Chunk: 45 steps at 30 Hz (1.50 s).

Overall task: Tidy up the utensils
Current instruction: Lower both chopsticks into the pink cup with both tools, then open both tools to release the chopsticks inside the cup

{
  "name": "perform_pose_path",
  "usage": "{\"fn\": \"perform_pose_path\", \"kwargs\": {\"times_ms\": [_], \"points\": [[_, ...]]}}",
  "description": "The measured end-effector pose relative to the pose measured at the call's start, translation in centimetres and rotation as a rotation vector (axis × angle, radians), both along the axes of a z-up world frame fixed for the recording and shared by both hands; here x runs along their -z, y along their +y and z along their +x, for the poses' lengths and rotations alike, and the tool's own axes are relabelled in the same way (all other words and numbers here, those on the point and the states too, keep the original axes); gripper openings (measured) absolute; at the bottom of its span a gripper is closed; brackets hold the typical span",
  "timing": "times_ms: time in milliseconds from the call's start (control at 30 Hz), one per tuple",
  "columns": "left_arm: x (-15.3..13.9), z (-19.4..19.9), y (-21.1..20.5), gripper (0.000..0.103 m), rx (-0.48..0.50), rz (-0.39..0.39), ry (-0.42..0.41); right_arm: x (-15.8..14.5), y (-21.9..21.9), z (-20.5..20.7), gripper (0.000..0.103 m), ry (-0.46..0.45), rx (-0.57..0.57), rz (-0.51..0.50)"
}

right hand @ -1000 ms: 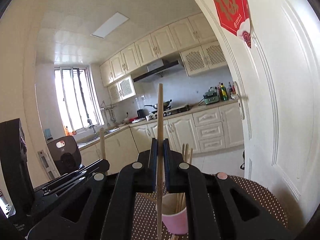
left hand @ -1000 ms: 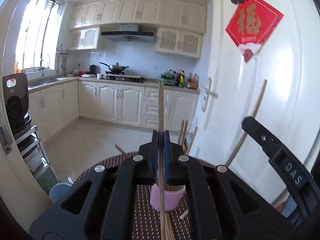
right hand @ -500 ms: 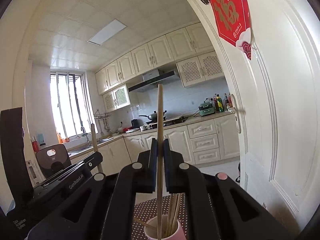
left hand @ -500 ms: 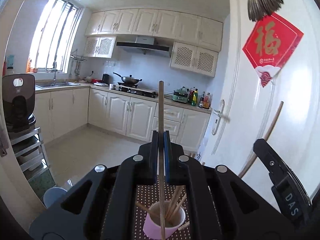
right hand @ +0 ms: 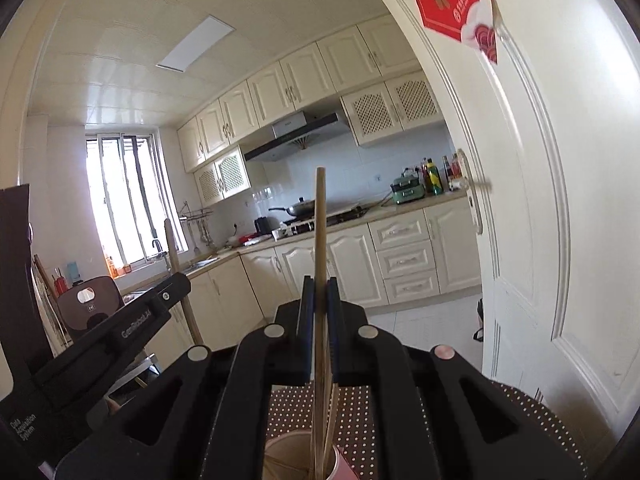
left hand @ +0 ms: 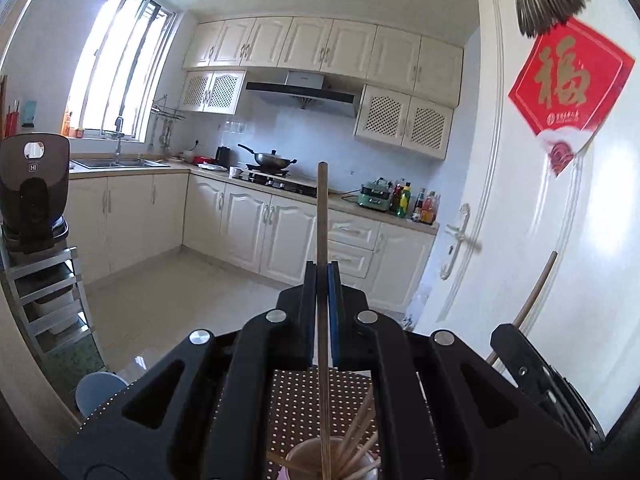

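My left gripper (left hand: pixel 322 276) is shut on a wooden chopstick (left hand: pixel 322 216) held upright; its lower end reaches into a pink cup (left hand: pixel 308 460) that holds several chopsticks. My right gripper (right hand: pixel 320 292) is shut on another upright chopstick (right hand: pixel 319 224) whose lower end is inside the same pink cup (right hand: pixel 288 456). The cup stands on a brown dotted table mat (left hand: pixel 296 396). The right gripper with its chopstick shows at the right of the left wrist view (left hand: pixel 536 376). The left gripper shows at the left of the right wrist view (right hand: pixel 132 328).
A white door (left hand: pixel 560 220) with a red paper sign (left hand: pixel 568 92) stands close on the right. A kitchen with cream cabinets (left hand: pixel 248 224) and a stove lies beyond. A metal rack with a dark appliance (left hand: pixel 34 184) is at the left.
Both grippers have tilted upward, so the cup has slid toward the bottom edge of both views. Both stay shut on their chopsticks.
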<state>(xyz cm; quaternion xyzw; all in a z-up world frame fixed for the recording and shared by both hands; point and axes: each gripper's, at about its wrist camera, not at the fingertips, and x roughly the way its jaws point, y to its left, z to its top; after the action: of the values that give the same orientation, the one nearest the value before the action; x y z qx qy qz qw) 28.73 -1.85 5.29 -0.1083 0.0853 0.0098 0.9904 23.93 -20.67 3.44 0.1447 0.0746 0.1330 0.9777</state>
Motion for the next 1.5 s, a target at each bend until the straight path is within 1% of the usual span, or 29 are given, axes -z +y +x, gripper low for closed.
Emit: {"fn": "perform_pose_path", "kwargs": {"times_ms": [133, 300, 600, 700, 800, 967, 1100, 1133, 1200, 1333, 1400, 1500], "points": [[1.6, 1.0, -0.1, 0.006, 0.009, -0.007, 0.037, 1.0, 0.4, 0.5, 0.005, 0.026, -0.002, -0.020], [3.6, 1.8, -0.5, 0.006, 0.020, 0.020, 0.081, 2.2, 0.6, 0.8, 0.005, 0.067, -0.010, -0.028], [6.0, 2.1, -1.1, 0.006, 0.019, 0.062, 0.122, 3.9, 0.5, 1.2, 0.005, 0.137, -0.025, -0.016], [6.5, 2.3, -1.0, 0.007, 0.021, 0.065, 0.136, 4.4, 0.6, 1.3, 0.006, 0.157, -0.032, -0.014], [7.0, 2.5, -0.7, 0.007, 0.028, 0.054, 0.150, 4.5, 0.8, 1.2, 0.006, 0.156, -0.024, -0.028], [7.3, 2.2, -0.5, 0.007, 0.041, 0.056, 0.144, 4.4, 1.0, 0.9, 0.008, 0.153, -0.027, -0.049], [7.5, 1.9, -0.4, 0.007, 0.069, 0.057, 0.149, 4.5, 0.6, 1.0, 0.010, 0.171, -0.050, -0.027], [7.4, 1.9, -0.5, 0.007, 0.079, 0.064, 0.153, 4.5, 0.5, 1.0, 0.011, 0.176, -0.053, -0.019], [7.2, 1.7, -0.6, 0.007, 0.103, 0.079, 0.156, 4.4, 0.2, 1.0, 0.024, 0.186, -0.053, -0.008], [6.8, 0.9, -0.3, 0.007, 0.140, 0.076, 0.170, 4.4, -0.1, -0.1, 0.030, 0.181, -0.043, -0.020], [6.7, 0.4, -0.4, 0.007, 0.144, 0.089, 0.177, 4.4, -0.1, -0.5, 0.037, 0.184, -0.044, -0.024], [6.6, -0.6, -0.4, 0.007, 0.147, 0.109, 0.185, 4.4, -0.1, -1.2, 0.044, 0.185, -0.049, -0.033]]}}
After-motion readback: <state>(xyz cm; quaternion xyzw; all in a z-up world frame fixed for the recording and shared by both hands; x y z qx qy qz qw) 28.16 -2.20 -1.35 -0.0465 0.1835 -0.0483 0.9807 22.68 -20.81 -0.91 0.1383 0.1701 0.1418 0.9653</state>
